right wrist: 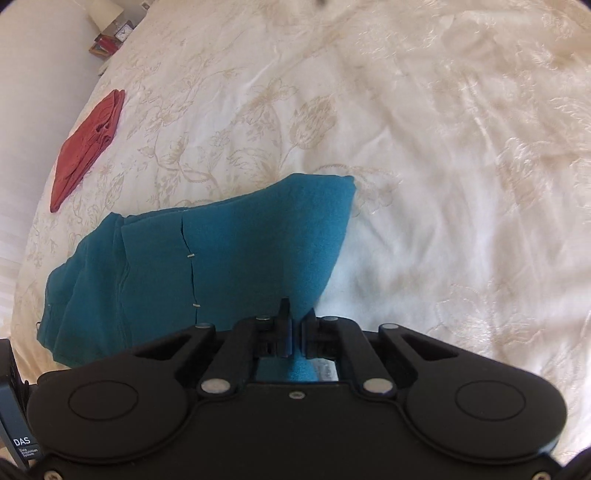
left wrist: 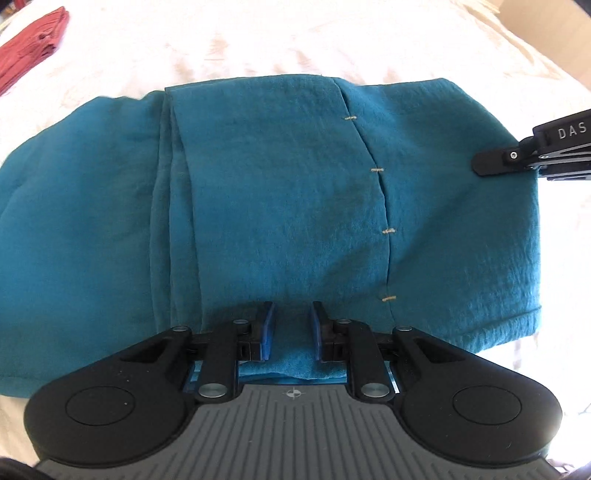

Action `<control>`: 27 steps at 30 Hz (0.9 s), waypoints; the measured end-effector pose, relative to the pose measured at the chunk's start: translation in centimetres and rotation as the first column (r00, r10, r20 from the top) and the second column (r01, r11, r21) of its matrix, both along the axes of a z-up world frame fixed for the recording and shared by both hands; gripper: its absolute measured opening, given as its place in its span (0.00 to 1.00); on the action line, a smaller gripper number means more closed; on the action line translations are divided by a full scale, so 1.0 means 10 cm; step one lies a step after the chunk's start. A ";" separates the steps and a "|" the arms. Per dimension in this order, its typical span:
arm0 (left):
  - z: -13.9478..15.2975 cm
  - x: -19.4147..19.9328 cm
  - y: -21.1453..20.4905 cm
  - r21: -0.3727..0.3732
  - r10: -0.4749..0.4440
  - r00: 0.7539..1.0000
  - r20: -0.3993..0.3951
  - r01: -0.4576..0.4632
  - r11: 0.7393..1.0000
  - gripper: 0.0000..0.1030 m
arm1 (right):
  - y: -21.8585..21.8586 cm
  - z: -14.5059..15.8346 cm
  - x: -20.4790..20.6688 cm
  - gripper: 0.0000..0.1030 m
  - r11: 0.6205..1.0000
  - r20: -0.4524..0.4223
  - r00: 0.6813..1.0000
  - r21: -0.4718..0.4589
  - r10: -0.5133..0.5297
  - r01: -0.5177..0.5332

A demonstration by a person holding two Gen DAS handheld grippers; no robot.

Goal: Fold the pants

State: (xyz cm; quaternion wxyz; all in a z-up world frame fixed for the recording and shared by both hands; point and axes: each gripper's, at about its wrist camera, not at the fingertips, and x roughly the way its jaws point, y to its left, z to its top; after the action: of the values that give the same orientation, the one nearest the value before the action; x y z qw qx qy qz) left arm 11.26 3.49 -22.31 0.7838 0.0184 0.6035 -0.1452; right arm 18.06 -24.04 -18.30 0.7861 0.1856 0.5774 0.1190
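Note:
The teal pants [left wrist: 280,192] lie partly folded on the white bed, with a seam of tan stitches down the middle. My left gripper [left wrist: 292,314] sits at the near edge of the pants, its jaws a little apart with a fold of teal cloth lying between them. My right gripper [right wrist: 297,314] is shut on the right edge of the pants [right wrist: 229,251] and holds that edge lifted off the bed. The right gripper's finger also shows in the left wrist view [left wrist: 495,160] at the pants' right side.
A folded red garment [right wrist: 86,147] lies on the bedspread [right wrist: 424,166] to the far left; it also shows in the left wrist view [left wrist: 31,46]. A nightstand with a clock [right wrist: 122,33] stands beyond the bed's far left corner.

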 end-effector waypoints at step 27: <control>0.27 -0.60 -0.13 0.104 0.055 0.991 0.119 -0.068 0.992 0.20 | -0.49 -0.07 -0.82 0.57 0.999 -0.086 0.996 0.028 0.022 -0.020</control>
State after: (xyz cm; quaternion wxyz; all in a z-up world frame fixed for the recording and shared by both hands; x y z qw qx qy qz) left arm 5.27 2.22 -19.62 0.8195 0.0503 0.5642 -0.0869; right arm 9.83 -28.95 -19.00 0.7565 0.1949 0.6112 0.1268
